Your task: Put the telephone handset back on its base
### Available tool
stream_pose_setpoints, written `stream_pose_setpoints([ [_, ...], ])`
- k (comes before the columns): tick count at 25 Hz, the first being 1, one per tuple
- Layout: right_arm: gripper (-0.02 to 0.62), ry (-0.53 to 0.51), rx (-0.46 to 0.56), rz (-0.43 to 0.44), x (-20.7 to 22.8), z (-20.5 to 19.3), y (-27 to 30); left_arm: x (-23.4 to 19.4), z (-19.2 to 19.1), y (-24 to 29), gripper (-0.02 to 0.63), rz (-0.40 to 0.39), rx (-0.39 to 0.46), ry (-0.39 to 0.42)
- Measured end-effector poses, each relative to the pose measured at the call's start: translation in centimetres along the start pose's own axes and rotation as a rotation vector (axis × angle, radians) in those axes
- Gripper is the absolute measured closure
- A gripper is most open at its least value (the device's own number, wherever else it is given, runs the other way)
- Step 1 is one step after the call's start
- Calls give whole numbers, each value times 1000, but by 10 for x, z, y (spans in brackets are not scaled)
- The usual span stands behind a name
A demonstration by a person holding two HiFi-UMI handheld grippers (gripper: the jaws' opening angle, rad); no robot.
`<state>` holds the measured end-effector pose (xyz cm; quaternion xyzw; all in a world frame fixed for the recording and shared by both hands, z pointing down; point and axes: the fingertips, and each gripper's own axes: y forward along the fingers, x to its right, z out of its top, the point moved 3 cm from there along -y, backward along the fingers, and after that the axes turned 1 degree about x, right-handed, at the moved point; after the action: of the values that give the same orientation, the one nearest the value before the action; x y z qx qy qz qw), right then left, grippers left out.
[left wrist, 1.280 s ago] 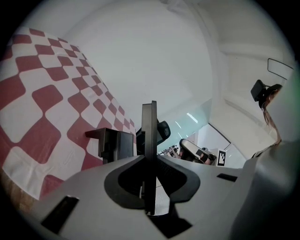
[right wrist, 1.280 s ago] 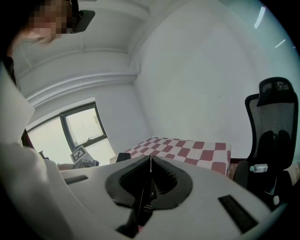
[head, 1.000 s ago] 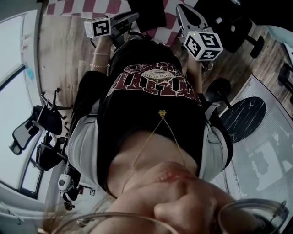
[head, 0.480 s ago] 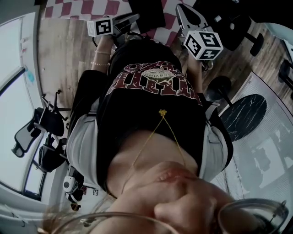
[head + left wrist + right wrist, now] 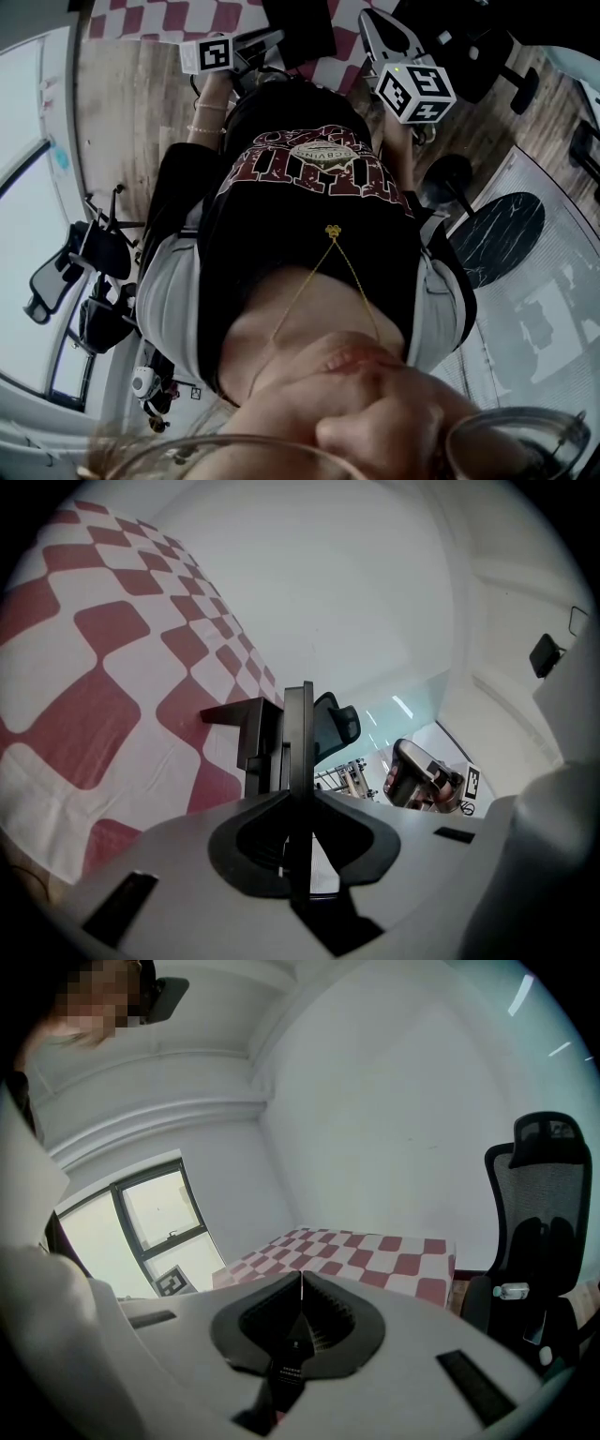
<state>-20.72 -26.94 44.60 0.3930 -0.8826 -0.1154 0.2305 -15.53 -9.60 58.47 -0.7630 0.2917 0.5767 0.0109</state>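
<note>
Black cotton of the person's T-shirt [image 5: 309, 216] fills the middle of the head view, nearest to us. Past it we see 2 marker cubes, the left cube [image 5: 208, 54] at 11 o'clock and the right cube [image 5: 416, 91] at 1 o'clock, over a wooden floor [image 5: 131, 112]. Beyond them lies a red-and-white checked cloth [image 5: 178, 17] at 12 o'clock. This view does not show us either pair of jaws.

The gripper views do. The left gripper [image 5: 298, 691] has its jaws pressed together with nothing between them. Just beyond their tip, at 11 o'clock, a dark boxy shape [image 5: 246, 731] sits on the checked cloth. We cannot tell whether it is the telephone. The right gripper [image 5: 301, 1275] also has its jaws together and empty. Only its view gives us the black mesh office chair [image 5: 544, 1213] at 3 o'clock and a window [image 5: 159, 1208] at 9 o'clock, farther back.

We find the handset in none of the 3 views.
</note>
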Motion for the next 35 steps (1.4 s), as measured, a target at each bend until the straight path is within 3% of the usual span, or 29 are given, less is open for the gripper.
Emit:
stream_pose_setpoints([
  [17,574,13,-5,-4,10,0,1,-17,-5,7,528,53,-38,-7],
  [35,574,22,-5,-6,17,1,3,-23,-5,13,528,23,-39,-16],
])
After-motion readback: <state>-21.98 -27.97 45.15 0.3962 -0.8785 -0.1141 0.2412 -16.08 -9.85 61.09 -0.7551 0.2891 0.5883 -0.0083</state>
